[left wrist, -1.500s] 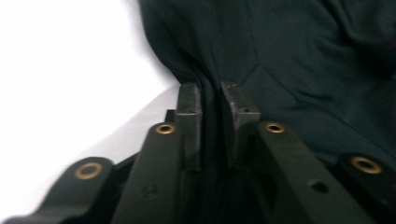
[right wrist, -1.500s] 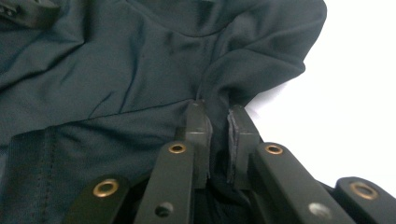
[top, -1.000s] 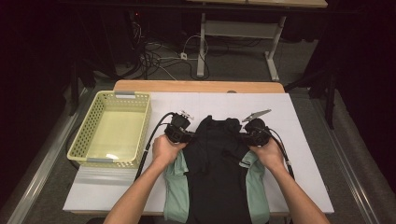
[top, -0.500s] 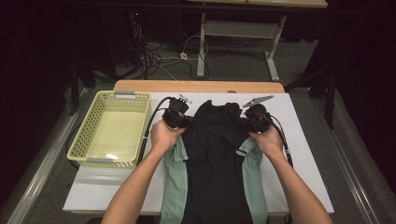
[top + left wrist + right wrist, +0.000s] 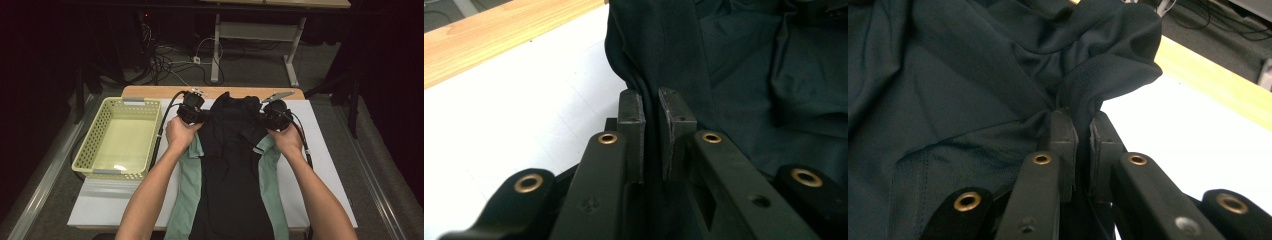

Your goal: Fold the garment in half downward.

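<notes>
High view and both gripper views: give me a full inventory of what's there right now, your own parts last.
Black fabric garment with pale green sleeves: one, black and green, along the middle of the white table top, its far end raised and pinched at two corners.
Pale yellow perforated plastic basket: one, yellow, on the table's left side, nothing visible inside.
White table top: one, white, with a light wooden strip on its far edge.
Cables on the floor: a tangle, black and white, beyond the table.
Metal desk frame: one, grey, behind the table.
Left gripper: one, black, shut on the garment's left corner.
Right gripper: one, black, shut on the right corner.
Forearms: two, coming in from the near edge.
</notes>
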The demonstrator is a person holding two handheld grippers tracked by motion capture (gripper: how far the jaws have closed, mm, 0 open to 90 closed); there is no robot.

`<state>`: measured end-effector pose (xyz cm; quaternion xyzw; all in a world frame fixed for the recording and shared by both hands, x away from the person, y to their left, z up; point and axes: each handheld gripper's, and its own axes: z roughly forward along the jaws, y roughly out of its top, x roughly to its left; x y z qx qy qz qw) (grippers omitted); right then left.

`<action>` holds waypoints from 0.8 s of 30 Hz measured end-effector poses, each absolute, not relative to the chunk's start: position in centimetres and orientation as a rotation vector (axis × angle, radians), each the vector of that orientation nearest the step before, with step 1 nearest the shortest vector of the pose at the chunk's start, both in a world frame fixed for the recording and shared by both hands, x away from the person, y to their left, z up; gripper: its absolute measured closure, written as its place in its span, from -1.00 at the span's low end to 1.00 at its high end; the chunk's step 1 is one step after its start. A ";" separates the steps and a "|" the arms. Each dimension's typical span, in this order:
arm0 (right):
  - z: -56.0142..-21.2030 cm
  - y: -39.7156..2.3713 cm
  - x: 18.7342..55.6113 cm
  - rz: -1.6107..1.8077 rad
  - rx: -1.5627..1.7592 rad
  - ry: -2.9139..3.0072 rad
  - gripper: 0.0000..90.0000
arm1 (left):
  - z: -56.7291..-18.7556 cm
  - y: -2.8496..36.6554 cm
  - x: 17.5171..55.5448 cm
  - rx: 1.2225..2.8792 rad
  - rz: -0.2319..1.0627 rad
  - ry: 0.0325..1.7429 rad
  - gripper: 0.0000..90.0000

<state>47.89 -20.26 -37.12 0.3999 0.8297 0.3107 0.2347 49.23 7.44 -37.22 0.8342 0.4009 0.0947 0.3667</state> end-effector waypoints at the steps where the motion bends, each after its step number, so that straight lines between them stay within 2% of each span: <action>1: -37.2 -20.2 47.8 0.844 1.092 2.279 0.88 | -37.4 7.3 49.2 2.154 0.238 1.031 0.78; 8: -38.4 -20.5 46.4 0.849 1.082 2.287 0.88 | -38.7 7.1 47.9 2.171 0.220 1.007 0.78; 24: -38.3 -19.8 41.4 0.921 0.970 2.301 0.87 | -38.0 7.9 43.7 2.133 0.171 0.895 0.78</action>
